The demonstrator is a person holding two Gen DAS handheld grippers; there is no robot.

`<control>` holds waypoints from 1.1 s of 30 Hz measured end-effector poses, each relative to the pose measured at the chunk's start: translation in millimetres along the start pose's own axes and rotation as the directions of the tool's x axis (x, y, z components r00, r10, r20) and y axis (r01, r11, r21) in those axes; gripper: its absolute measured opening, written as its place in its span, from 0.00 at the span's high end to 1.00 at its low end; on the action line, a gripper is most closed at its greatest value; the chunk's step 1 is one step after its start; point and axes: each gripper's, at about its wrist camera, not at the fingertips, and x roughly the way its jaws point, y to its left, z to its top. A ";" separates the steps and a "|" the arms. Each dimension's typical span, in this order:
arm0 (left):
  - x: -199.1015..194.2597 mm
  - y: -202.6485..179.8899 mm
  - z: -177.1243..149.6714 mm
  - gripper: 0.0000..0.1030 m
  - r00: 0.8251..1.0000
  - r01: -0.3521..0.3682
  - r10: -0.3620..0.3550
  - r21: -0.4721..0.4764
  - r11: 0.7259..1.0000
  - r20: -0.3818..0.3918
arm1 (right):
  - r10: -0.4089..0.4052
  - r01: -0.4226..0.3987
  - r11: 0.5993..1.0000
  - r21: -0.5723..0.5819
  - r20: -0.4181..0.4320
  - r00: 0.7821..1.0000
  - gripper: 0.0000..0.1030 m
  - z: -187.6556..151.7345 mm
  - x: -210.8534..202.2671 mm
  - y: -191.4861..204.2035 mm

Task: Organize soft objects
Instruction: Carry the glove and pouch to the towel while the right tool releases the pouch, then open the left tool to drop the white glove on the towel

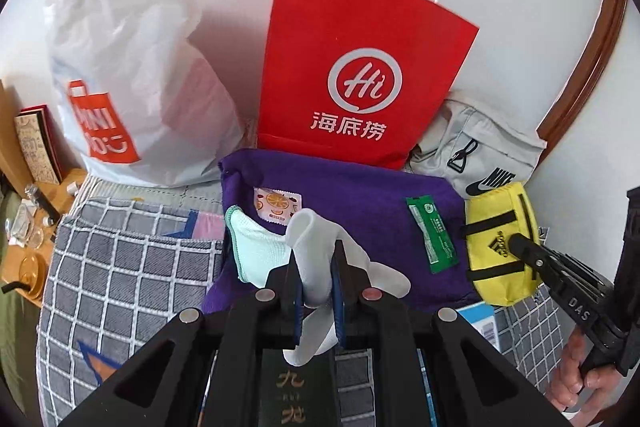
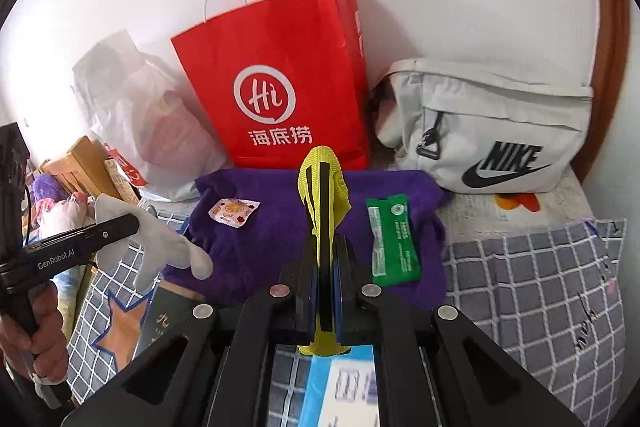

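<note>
My left gripper (image 1: 316,259) is shut on a white sock (image 1: 316,247) held above a purple towel (image 1: 360,195); the sock also shows in the right wrist view (image 2: 160,247). My right gripper (image 2: 326,247) is shut on a yellow Adidas pouch (image 2: 324,187), lifted edge-on over the towel (image 2: 280,239); the pouch shows at the right of the left wrist view (image 1: 500,239). A mint cloth (image 1: 256,247), an orange-print sachet (image 1: 276,205) and a green packet (image 1: 434,235) lie on the towel.
A red Haidilao paper bag (image 1: 360,67) stands against the wall behind the towel, a white Miniso plastic bag (image 1: 132,67) to its left, a grey Nike bag (image 2: 492,131) to its right. A grey checked bedcover (image 1: 120,267) lies underneath. A wooden side table (image 1: 36,227) is at left.
</note>
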 end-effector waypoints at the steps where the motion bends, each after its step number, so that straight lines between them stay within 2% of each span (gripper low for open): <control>1: 5.7 -0.5 0.6 0.89 1.000 0.000 0.000 0.003 1.000 -0.009 | 0.003 -0.003 1.000 0.000 -0.009 1.000 0.94 0.5 6.8 0.1; 13: 68.1 2.3 -4.2 0.89 0.993 0.006 -0.005 0.013 1.000 -0.121 | 0.062 -0.062 0.998 0.006 -0.137 0.989 0.94 -7.2 78.9 -2.9; 18: 91.1 -2.8 -2.4 0.89 0.989 0.011 -0.008 0.021 1.000 -0.151 | 0.065 -0.063 0.998 0.016 -0.171 0.983 0.93 -10.6 96.6 -11.8; 25: 117.9 -8.6 3.0 0.86 0.983 0.020 -0.016 0.022 1.000 -0.180 | 0.015 -0.011 1.000 0.027 -0.189 0.982 0.89 -9.0 107.8 -29.9; 29: 132.8 -9.9 5.2 0.83 0.978 0.012 -0.007 0.024 1.000 -0.209 | -0.067 0.065 0.998 -0.020 -0.174 0.982 0.82 -8.1 107.9 -34.6; 30: 135.9 -9.5 5.6 0.83 0.976 0.013 -0.008 0.021 1.000 -0.217 | -0.085 0.082 0.996 -0.026 -0.176 0.981 0.77 -8.2 109.2 -36.0; 32: 139.8 -7.8 6.2 0.77 0.973 0.022 -0.019 0.008 1.000 -0.231 | -0.110 0.108 0.994 -0.023 -0.178 0.978 0.70 -8.6 111.4 -40.4; 33: 140.4 -7.2 6.4 0.71 0.971 0.024 -0.023 0.004 1.000 -0.236 | -0.112 0.110 0.994 -0.019 -0.178 0.978 0.68 -8.7 111.6 -42.3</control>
